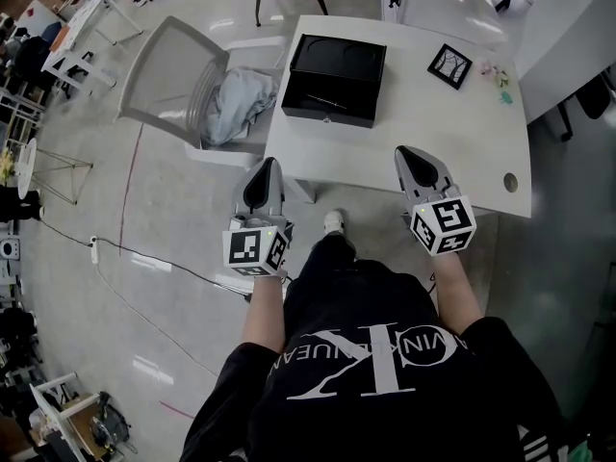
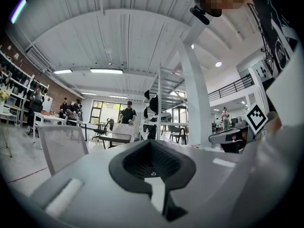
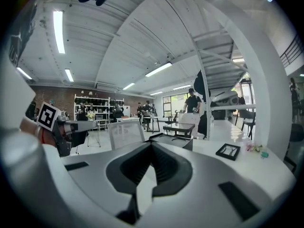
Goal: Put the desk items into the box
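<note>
An open black box (image 1: 332, 77) stands on the white desk (image 1: 404, 128) at its far left; the right gripper view shows the black box (image 3: 173, 140) ahead. A small black picture frame (image 1: 449, 65) lies to its right, and a few small pink and green items (image 1: 498, 75) sit further right. In the right gripper view the frame (image 3: 229, 150) and the small items (image 3: 255, 148) lie on the right. My left gripper (image 1: 267, 164) hovers just off the desk's near left corner, jaws shut and empty. My right gripper (image 1: 405, 151) hangs over the near edge, also shut and empty.
A grey chair (image 1: 173, 75) with a crumpled grey cloth (image 1: 236, 104) on its seat stands left of the desk. A round cable hole (image 1: 510, 182) is in the desk's near right corner. Other tables, chairs and people fill the room behind.
</note>
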Motion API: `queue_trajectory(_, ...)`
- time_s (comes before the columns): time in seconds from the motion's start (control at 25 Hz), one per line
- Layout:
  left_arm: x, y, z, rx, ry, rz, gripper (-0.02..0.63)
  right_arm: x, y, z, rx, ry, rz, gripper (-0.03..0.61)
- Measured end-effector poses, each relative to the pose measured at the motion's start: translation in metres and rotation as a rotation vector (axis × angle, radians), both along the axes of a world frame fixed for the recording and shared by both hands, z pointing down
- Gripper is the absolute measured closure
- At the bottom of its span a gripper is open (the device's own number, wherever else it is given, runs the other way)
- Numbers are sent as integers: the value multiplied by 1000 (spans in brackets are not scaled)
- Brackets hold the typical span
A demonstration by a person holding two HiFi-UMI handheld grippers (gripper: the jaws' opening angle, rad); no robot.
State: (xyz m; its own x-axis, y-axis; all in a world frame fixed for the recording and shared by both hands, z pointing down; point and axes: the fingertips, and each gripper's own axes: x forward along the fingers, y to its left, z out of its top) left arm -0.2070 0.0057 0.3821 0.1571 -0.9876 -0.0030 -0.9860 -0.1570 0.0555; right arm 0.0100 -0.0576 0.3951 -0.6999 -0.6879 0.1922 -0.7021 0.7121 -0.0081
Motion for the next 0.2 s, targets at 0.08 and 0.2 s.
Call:
queue_trajectory(0.08,2,0,-1,0,-2,2,603,1,0,-1,1,-4,3,565)
queue_trajectory(0.2,4,0,-1,0,-2,3,603,4,1,-2,4,-8,6,565)
